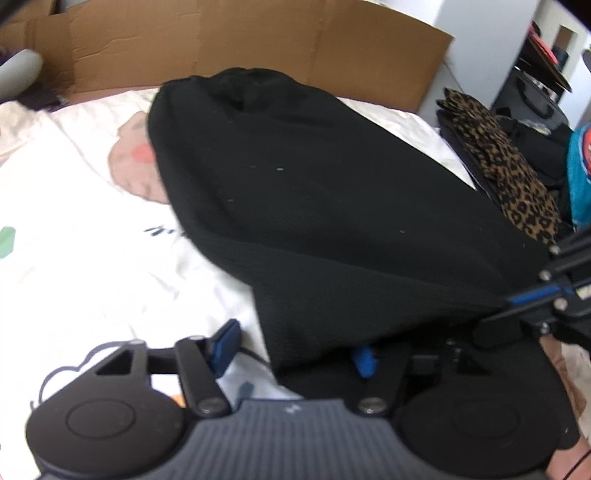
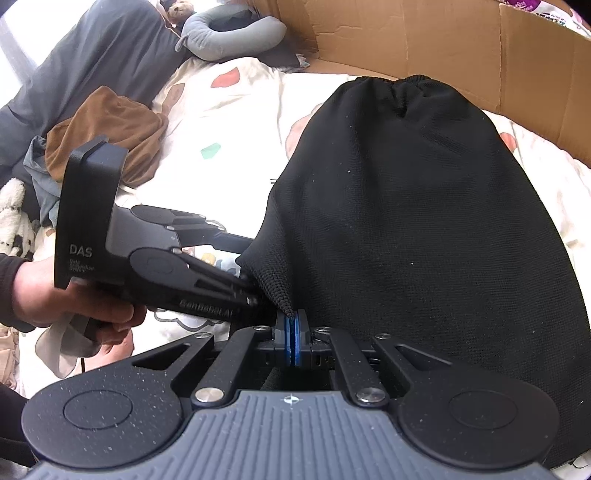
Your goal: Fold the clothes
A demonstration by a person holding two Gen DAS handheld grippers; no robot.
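Observation:
A black knit garment (image 1: 314,192) (image 2: 424,206) lies on the white printed bed sheet (image 1: 74,229), its gathered elastic end (image 2: 406,83) at the far side. Its near hem is lifted. My right gripper (image 2: 293,332) is shut on that hem, and from the left wrist it shows at the right edge (image 1: 517,301) pinching the cloth. My left gripper (image 1: 295,350) is open at the hem's left corner. One blue pad (image 1: 225,343) is bare over the sheet, and the other pad (image 1: 364,360) is partly under the cloth. A hand holds this left gripper (image 2: 247,269) beside the garment's corner.
Flattened cardboard (image 1: 258,40) stands along the far side of the bed. A leopard-print cloth (image 1: 506,162) and dark items lie to the right. A brown garment (image 2: 107,129), a grey pillow (image 2: 229,33) and a dark cushion (image 2: 92,55) sit at the far left.

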